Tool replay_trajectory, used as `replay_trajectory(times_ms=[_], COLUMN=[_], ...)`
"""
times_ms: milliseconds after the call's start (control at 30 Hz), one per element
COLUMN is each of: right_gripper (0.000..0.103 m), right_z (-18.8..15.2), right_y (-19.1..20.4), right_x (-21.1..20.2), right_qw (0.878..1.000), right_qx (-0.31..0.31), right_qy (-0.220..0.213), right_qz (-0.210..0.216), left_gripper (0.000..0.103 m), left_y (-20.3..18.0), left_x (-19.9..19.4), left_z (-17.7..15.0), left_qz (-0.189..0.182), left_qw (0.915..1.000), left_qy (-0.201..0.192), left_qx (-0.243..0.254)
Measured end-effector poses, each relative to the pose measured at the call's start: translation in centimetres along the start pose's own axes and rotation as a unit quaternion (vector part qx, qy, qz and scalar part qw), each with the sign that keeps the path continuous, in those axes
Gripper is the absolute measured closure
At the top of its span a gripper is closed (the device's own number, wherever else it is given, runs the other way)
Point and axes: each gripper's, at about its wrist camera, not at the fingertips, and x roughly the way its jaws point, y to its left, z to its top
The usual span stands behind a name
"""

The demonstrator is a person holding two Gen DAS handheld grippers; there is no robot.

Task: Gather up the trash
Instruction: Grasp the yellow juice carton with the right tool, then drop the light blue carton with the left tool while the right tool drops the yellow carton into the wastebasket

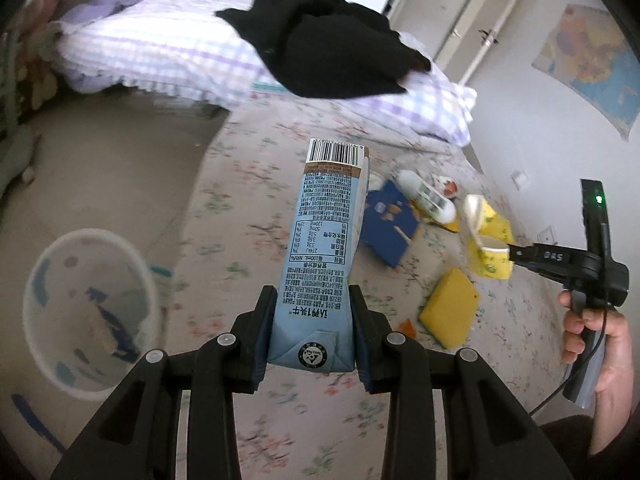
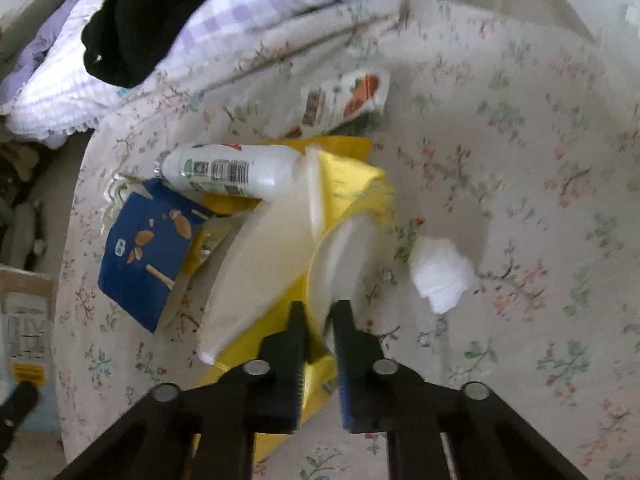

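While left gripper (image 1: pixel 313 328) jaws pinch pale-blue printed drink carton (image 1: pixel 320 248), right gripper (image 2: pixel 318 344) jaws clamped on yellow paper cup's (image 2: pixel 352 184) rim, mid-bed (image 2: pixel 520 140).

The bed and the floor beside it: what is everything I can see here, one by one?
milk carton: one, pale blue, held in left gripper
waste bin: one, white, floor left of bed
paper cups: two, yellow, on bed, one pinched by right gripper
blue box: one, beside the cups
plastic bottle: one, white, lying behind the cups
yellow box: one, on bed
tissue wad: one, white, right of cups
black garment: one, on quilt
left gripper: black
right gripper: black
hand: one, holding right gripper
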Motion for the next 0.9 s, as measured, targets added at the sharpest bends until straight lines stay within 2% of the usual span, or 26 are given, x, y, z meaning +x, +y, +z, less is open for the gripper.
replay_trajectory(times_ms=[233,433,700,900], right_gripper=[0.092,0.092,0.092,0.092], right_z=[-0.1,-0.5,-1.6,-3.0], right_y=[1.2,4.4,10.3,16.0], right_x=[-2.8,-5.2,-4.5,-3.3], right_qw=[0.999,0.997,0.993,0.988], right_qx=[0.006,-0.011,-0.046,-0.091], right_qy=[-0.029,-0.06,-0.048,-0.034], right_qz=[0.015,0.046,0.094,0.118], left_gripper=[0.066,0.066,0.066,0.066], left_y=[4.6,8.4,12.8,15.8], left_x=[-2.9,-4.4,-5.8,-5.5], left_z=[-0.6,-1.7,-3.3,-4.3], left_qz=[0.022,0.052,0.079,0.104], left_qw=[0.999,0.9961,0.9908,0.9836], left_qy=[-0.011,-0.009,-0.004,0.019], left_qx=[-0.038,-0.071,-0.11,-0.146])
